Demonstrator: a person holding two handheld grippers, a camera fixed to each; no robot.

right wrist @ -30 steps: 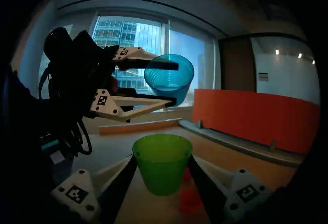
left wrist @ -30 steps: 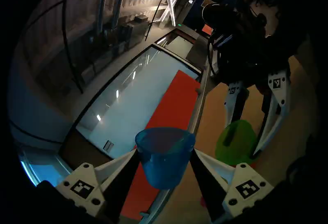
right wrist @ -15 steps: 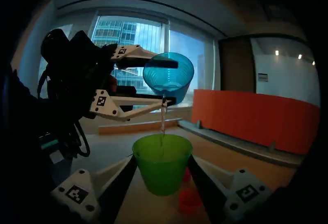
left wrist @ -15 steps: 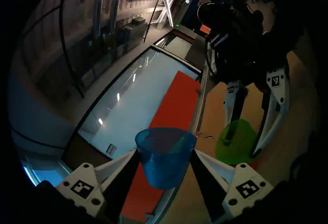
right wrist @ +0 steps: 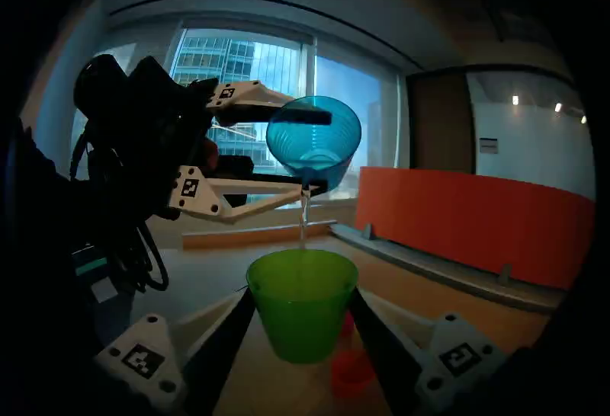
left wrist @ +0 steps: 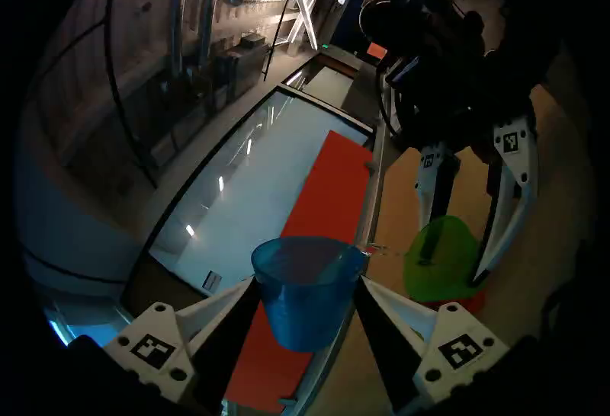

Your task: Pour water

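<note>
Right now the left gripper (left wrist: 305,288) clamps the blue cup (right wrist: 314,136), tipped at twelve o'clock above the green cup (right wrist: 303,305). A thin stream of water (right wrist: 303,222) falls from its lip into that cup, which the right gripper (right wrist: 301,298) squeezes upright over the wooden table (right wrist: 427,286)

No legible text anywhere. Fiducial markers (right wrist: 142,360) on the right gripper (right wrist: 302,298) are pattern only. Wall sign (right wrist: 489,143) too small to read.
</note>
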